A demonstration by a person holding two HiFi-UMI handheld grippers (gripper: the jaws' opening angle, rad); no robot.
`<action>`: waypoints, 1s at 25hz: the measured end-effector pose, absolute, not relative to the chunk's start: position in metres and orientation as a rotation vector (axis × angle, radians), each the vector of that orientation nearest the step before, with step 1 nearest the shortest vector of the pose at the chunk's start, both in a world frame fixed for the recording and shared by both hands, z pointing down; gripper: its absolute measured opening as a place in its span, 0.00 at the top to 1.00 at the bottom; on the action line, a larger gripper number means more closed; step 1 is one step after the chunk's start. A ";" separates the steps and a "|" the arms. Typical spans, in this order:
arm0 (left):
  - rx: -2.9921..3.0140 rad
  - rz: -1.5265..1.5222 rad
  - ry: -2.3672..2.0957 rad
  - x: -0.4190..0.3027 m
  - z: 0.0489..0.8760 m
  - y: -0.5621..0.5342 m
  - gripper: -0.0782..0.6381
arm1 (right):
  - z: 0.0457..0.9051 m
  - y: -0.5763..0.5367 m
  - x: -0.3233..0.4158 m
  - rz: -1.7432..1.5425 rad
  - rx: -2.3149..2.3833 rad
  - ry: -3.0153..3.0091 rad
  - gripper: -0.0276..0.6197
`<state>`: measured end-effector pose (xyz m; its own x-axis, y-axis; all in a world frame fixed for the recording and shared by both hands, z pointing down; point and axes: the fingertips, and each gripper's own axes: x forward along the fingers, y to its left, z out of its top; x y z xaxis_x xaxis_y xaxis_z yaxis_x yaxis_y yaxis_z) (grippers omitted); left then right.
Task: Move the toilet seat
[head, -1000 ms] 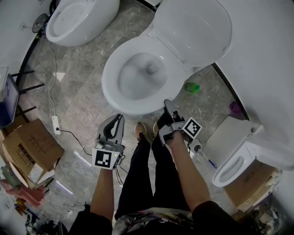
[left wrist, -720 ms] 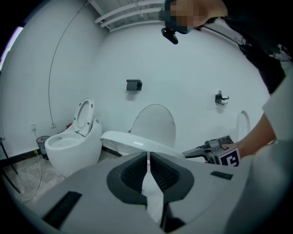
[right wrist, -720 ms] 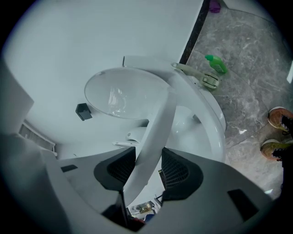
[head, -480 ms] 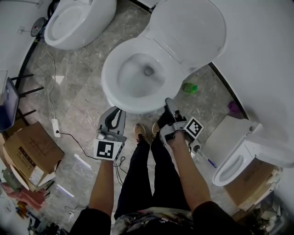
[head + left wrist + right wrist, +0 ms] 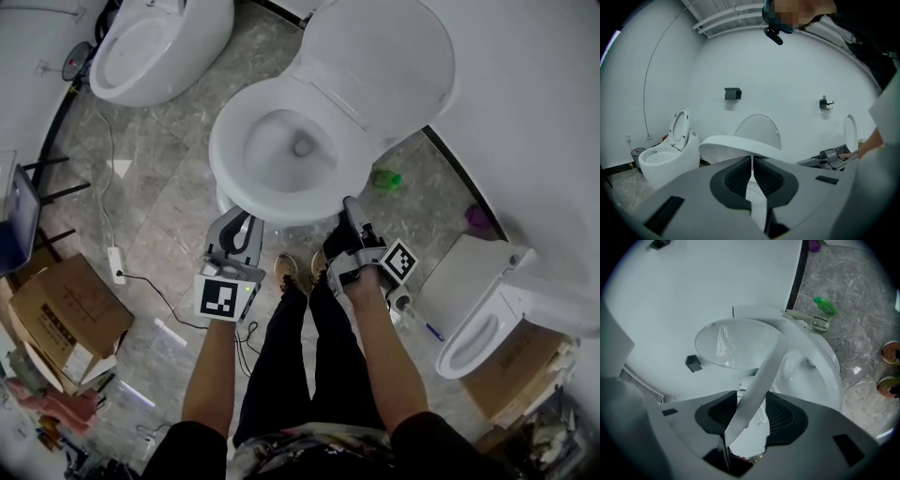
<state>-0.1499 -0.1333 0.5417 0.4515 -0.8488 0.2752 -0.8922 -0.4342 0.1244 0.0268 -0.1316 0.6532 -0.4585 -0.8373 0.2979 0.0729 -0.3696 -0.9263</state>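
My right gripper (image 5: 352,208) (image 5: 752,408) has its fingers clamped on the toilet seat (image 5: 228,150) (image 5: 769,369); my left gripper (image 5: 245,218) (image 5: 752,161) is empty.
The fingers pinch the seat's front rim, and the seat stands tilted a little off the bowl (image 5: 820,376), with the lid (image 5: 384,56) raised behind it. My left fingers are pressed together, near the front of the bowl.

The left hand-held gripper (image 5: 244,223) has moved forward, closer to the toilet bowl's (image 5: 225,173) front rim.

The head view's top edge cuts off the raised lid (image 5: 380,56) and the neighbouring toilet (image 5: 155,47).
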 end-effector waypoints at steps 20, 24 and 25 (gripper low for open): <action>2.489 0.226 -1.479 -0.133 0.516 -0.164 0.85 | 0.593 -0.121 0.013 -1.531 -1.208 1.730 0.79; 2.491 0.270 -1.474 -0.133 0.517 -0.164 0.85 | 0.586 -0.116 0.000 -1.368 -1.319 1.994 0.95; 2.492 0.259 -1.474 -0.133 0.516 -0.165 0.85 | 0.585 -0.116 -0.001 -1.326 -1.362 2.051 0.95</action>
<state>-0.1329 -0.1647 0.5164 0.4773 -0.8366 0.2689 -0.8781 -0.4655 0.1104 -0.0009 -0.1160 0.5853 -0.4804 -0.8539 0.2004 -0.5332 0.1029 -0.8397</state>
